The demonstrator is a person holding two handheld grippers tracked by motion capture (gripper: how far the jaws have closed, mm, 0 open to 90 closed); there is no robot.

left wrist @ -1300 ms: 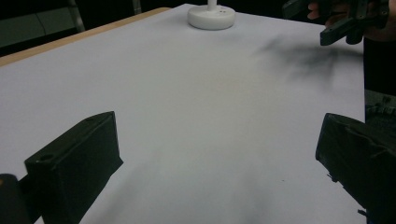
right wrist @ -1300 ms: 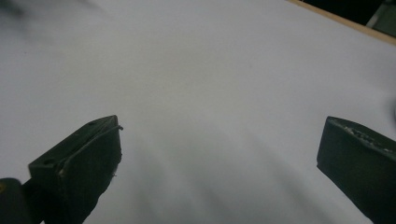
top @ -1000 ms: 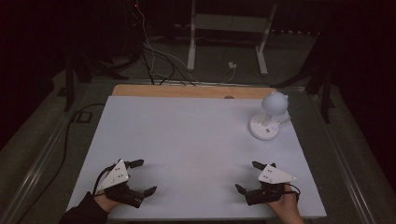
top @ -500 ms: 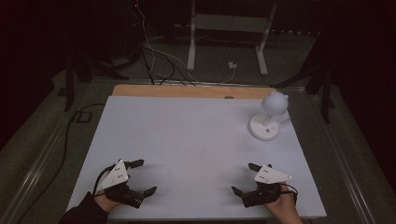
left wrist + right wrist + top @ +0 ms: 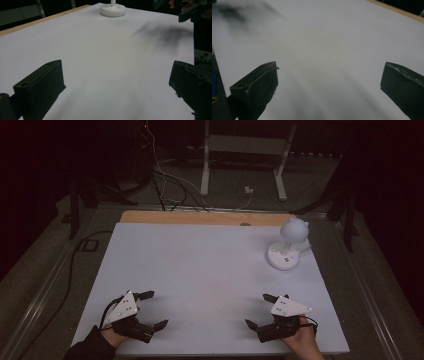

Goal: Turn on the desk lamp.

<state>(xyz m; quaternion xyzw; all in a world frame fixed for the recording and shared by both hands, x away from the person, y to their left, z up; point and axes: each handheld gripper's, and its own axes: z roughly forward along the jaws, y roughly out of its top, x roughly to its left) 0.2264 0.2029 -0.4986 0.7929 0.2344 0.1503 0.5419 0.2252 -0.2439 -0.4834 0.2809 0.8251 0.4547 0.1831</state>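
We see the left gripper [image 5: 155, 309] at the near left of the white table [image 5: 200, 265], jaws spread wide with nothing between them (bare tabletop shows in the gap in its own view). The right gripper [image 5: 260, 310] sits at the near right, jaws likewise apart and empty, held in the person's hand [image 5: 300, 342]. Far right on the table stands a small white lamp [image 5: 288, 245], round head on a disc base, well apart from both grippers. Beyond the table's wooden far edge [image 5: 200, 217], cables [image 5: 165, 185] lie on the dark floor.
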